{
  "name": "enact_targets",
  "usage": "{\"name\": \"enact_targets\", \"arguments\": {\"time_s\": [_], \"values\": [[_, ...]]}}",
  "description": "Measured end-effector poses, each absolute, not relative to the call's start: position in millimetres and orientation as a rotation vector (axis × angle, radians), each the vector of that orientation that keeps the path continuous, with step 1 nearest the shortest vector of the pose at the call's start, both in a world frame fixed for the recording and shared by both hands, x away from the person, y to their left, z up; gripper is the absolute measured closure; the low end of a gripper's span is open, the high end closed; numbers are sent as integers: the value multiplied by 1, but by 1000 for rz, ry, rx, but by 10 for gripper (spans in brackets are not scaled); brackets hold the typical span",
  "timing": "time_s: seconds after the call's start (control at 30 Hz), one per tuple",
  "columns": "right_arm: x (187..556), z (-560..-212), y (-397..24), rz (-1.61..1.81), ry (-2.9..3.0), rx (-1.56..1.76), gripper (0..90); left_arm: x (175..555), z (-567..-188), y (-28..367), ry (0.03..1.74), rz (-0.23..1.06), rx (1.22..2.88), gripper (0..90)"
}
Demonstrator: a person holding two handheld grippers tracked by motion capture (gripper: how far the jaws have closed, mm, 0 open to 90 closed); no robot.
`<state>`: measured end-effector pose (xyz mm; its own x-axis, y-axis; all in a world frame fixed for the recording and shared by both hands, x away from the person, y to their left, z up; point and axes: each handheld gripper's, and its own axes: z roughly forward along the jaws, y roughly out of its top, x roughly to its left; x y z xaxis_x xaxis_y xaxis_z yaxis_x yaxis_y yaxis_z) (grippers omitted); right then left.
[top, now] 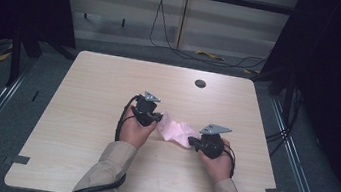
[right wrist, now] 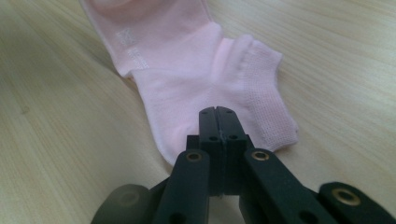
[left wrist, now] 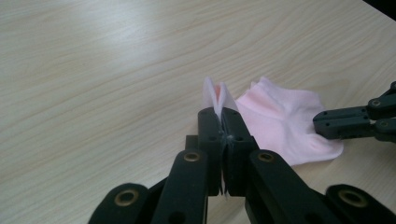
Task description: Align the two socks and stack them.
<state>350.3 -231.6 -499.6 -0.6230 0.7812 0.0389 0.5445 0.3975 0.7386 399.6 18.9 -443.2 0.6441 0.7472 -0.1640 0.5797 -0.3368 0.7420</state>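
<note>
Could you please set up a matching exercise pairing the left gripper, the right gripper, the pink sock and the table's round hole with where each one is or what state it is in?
Things:
1. left gripper
2. right gripper
3. pink sock
4. round hole

Places or states:
A. in the tabletop at the far side, away from the hands
B. shut, with a fold of pink fabric pinched upright between its fingers
C. lying on the wooden table between the two hands
D. shut, over the sock's near edge

Pairs: 1-B, 2-D, 3-C, 4-A
</note>
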Motion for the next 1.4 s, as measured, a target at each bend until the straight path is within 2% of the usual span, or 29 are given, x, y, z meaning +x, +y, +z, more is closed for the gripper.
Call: {"name": "enact_targets", "arguments": {"time_s": [0.7,1.0,1.4], "values": [[348,-500,-228,1085,2350,1147,900,395,-441,-19,960,231,2074,883],[349,-496,-251,1052,2271,1223,900,395,-446,-29,946,215,2093,882],[349,-501,-242,1040,2317,1208,900,394,-452,-54,908,183,2128,882]]}}
